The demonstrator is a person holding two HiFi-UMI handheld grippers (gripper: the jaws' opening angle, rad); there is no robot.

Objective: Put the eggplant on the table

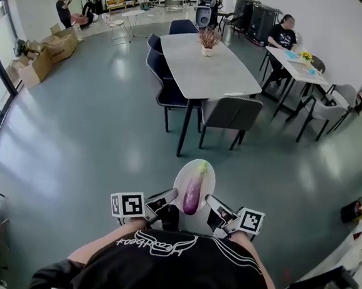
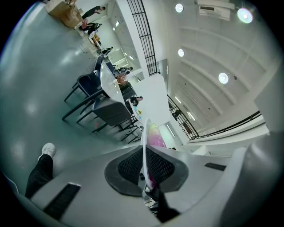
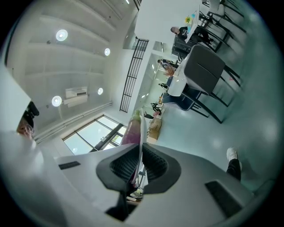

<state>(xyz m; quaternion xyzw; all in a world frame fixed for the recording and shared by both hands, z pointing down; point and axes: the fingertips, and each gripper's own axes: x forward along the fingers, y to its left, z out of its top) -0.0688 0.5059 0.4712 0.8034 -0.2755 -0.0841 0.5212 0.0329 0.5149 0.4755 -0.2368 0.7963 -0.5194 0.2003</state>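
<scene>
A purple eggplant [image 1: 193, 190] with a green stem lies on a white plate [image 1: 184, 175] carried in front of me above the floor. My left gripper [image 1: 170, 199] is shut on the plate's left rim, my right gripper [image 1: 212, 203] on its right rim. In the left gripper view the plate [image 2: 144, 146] shows edge-on between the jaws, with the eggplant [image 2: 156, 135] on it. The right gripper view shows the same plate edge [image 3: 142, 137] and eggplant [image 3: 131, 131]. The grey table [image 1: 204, 64] stands ahead, a small flower pot [image 1: 208, 41] on it.
Dark chairs [image 1: 229, 113] surround the grey table. A second table [image 1: 296, 64] with a seated person [image 1: 282, 35] stands at the right. Cardboard boxes [image 1: 47, 53] sit at the left by the windows. People stand far back. My shoe [image 2: 48, 150] shows on the glossy floor.
</scene>
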